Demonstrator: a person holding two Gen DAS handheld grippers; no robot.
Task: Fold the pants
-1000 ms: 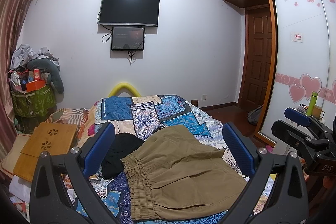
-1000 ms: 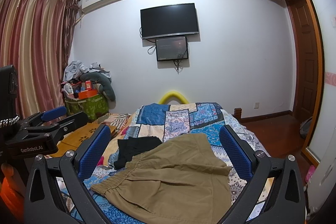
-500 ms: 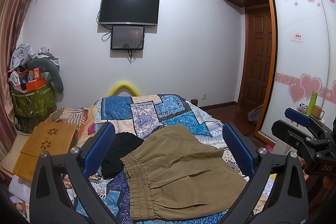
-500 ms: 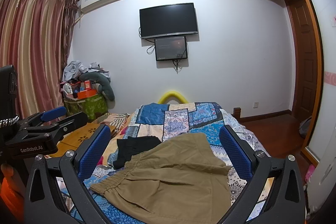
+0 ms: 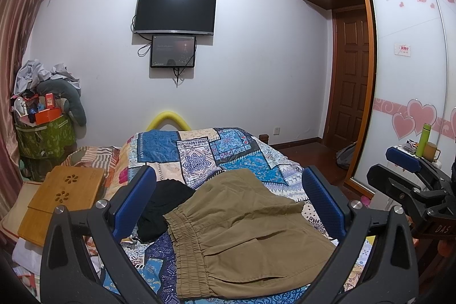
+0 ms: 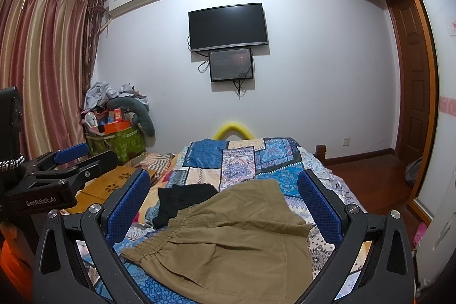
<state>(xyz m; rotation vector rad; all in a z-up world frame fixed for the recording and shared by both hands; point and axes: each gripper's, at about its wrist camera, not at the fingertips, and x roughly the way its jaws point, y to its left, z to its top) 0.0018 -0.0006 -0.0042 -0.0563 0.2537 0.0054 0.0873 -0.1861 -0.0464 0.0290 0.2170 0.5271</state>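
Khaki pants [image 5: 248, 230] [image 6: 228, 238] with an elastic waistband lie spread on the patchwork bed cover [image 5: 199, 153] [image 6: 242, 158], waistband towards the left. My left gripper [image 5: 228, 201] hovers open above them, nothing between its blue pads. My right gripper [image 6: 225, 201] is open too, held above the pants and empty. Each gripper shows at the edge of the other's view: the right gripper [image 5: 410, 178] at right, the left gripper [image 6: 65, 164] at left.
A black garment [image 5: 162, 207] [image 6: 182, 198] lies beside the waistband. A wooden lap tray [image 5: 62, 198] sits left of the bed, a cluttered green bin [image 5: 45, 133] behind it. Wardrobe doors [image 5: 407, 76], a door [image 5: 350, 81], a wall TV [image 5: 175, 12].
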